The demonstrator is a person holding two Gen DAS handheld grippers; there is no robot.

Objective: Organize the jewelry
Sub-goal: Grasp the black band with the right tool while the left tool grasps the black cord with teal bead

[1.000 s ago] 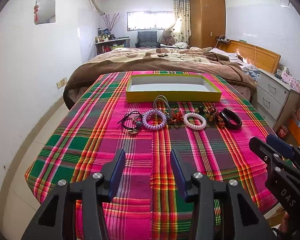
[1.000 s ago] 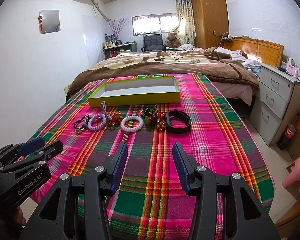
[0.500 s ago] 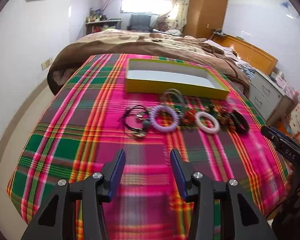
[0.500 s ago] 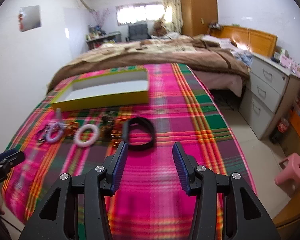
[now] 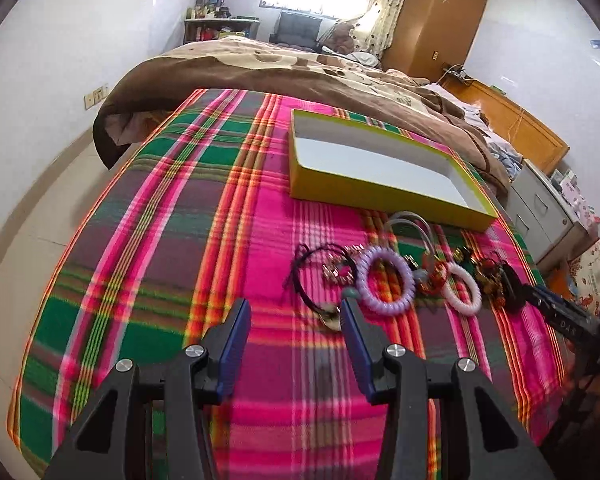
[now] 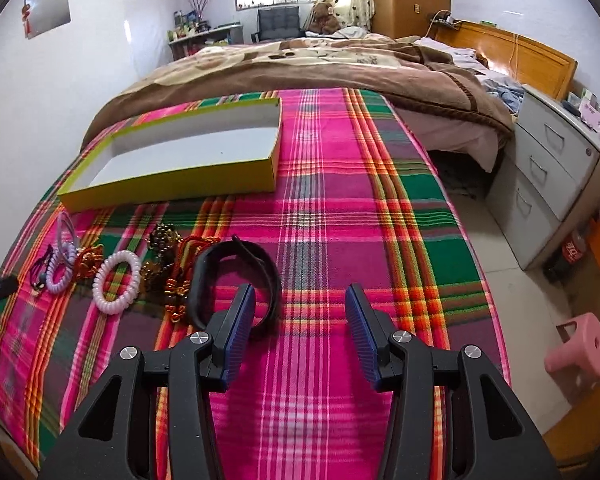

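While both grippers hover over the plaid blanket (image 6: 380, 216), nothing is grasped: left gripper (image 5: 296, 328) and right gripper (image 6: 300, 320) both have fingers spread, empty. Key relation: black band (image 6: 236, 276) lies at 10 o'clock of the right fingers, just beside the left fingertip, long axis running roughly 7-to-1; right hand is nearer to it. Black cord bracelet (image 5: 312, 276) sits at 12–1 o'clock of the left fingers, close. Count (tangled bits are hard to separate): one yellow box (image 6: 172, 188), empty, at 11 o'clock; two coil rings, purple (image 5: 386, 280) and white (image 6: 116, 280); one clear hoop (image 5: 414, 224); a red-gold beaded cluster (image 6: 172, 264), number unclear.
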